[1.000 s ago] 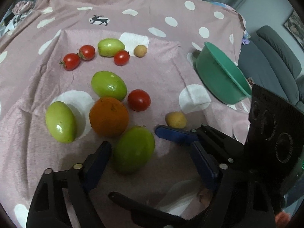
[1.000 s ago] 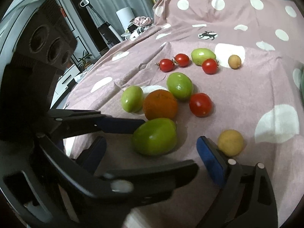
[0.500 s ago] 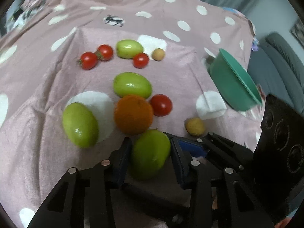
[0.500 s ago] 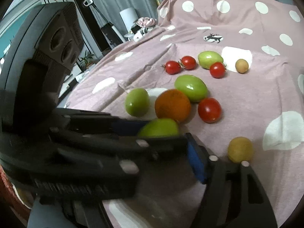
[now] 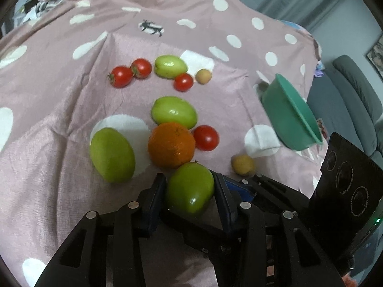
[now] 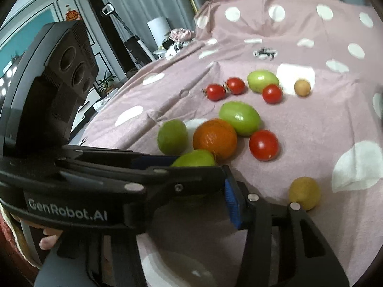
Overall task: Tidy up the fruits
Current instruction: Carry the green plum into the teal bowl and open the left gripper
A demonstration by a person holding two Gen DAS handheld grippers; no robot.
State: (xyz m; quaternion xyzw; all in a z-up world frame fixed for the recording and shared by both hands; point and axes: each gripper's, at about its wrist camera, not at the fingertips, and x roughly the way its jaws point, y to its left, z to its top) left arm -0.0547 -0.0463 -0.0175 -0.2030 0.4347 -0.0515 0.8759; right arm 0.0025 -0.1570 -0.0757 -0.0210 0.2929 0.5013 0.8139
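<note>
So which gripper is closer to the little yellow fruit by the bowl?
Right. The right gripper has its blue-padded finger just beside the little yellow fruit; the left gripper is farther off, clamping a green fruit.

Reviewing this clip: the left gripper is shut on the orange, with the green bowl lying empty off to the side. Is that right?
Not quite. The left gripper is shut on a green fruit, not the orange, which sits free just beyond it; the left wrist view shows this. The green bowl is off to the side, as stated.

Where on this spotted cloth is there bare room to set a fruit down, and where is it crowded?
Bare cloth lies left of the leftmost green fruit, and between the large tomato and the green bowl. Crowded: around the orange, where fruits sit close, and along the far tomato row.
</note>
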